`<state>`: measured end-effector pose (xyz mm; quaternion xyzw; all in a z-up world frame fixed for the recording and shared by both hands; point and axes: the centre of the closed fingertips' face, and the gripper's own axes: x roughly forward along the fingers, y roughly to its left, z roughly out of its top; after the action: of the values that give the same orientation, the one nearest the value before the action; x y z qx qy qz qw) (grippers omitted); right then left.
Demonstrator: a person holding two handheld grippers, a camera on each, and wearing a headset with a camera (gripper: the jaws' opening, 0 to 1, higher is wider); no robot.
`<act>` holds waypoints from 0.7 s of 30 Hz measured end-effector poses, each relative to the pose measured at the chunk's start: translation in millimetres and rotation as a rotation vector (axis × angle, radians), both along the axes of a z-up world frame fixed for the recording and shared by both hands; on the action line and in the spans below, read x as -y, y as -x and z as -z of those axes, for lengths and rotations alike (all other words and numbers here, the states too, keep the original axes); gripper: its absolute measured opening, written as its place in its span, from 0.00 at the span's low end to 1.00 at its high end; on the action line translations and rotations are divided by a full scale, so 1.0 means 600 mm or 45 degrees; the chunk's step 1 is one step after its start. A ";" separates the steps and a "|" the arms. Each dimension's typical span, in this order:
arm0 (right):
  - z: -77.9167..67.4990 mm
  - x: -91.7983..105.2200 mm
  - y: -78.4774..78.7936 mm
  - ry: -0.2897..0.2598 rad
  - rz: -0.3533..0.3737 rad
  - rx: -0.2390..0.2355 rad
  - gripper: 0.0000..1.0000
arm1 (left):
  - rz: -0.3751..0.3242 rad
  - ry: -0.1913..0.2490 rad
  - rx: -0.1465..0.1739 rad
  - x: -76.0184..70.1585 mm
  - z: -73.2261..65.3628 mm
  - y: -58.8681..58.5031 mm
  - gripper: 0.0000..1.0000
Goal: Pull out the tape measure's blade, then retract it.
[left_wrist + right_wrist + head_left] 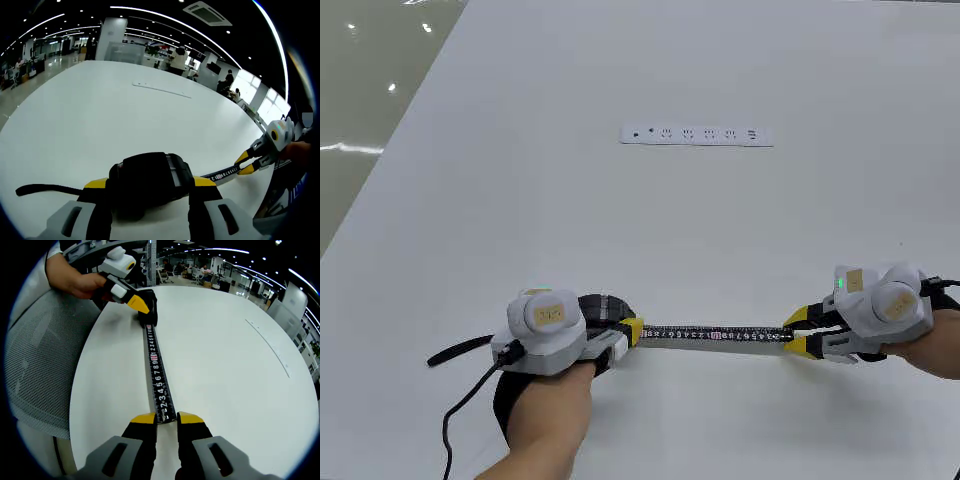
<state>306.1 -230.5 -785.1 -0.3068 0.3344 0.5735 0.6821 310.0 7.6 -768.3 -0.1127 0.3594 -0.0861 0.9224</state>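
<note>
The black tape measure case [607,308] lies low on the white table [620,220], with my left gripper [630,331] shut around it. In the left gripper view the case [150,180] sits between the yellow-tipped jaws. Its blade [715,334] is drawn out to the right, flat just above the table. My right gripper [798,334] is shut on the blade's end. In the right gripper view the numbered blade [156,365] runs from the gripper [166,418] up to the case [149,304].
A white power strip [696,135] lies flat at the table's far middle. The case's black wrist strap [460,350] trails left, and a black cable [470,400] hangs by the left hand. The table's left edge [390,150] borders a glossy floor.
</note>
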 end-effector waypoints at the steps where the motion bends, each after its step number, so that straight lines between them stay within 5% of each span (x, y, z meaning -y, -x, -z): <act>1: 0.000 -0.002 0.000 -0.001 -0.001 0.000 0.11 | 0.003 -0.002 0.001 0.000 0.000 0.000 0.58; 21: -0.002 -0.032 0.000 -0.036 -0.011 -0.017 0.11 | -0.005 0.019 0.004 0.001 -0.001 0.000 0.58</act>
<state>305.8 -211.1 -783.9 -0.2946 0.3296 0.5831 0.6816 310.1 7.3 -767.4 -0.1203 0.3569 -0.0873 0.9222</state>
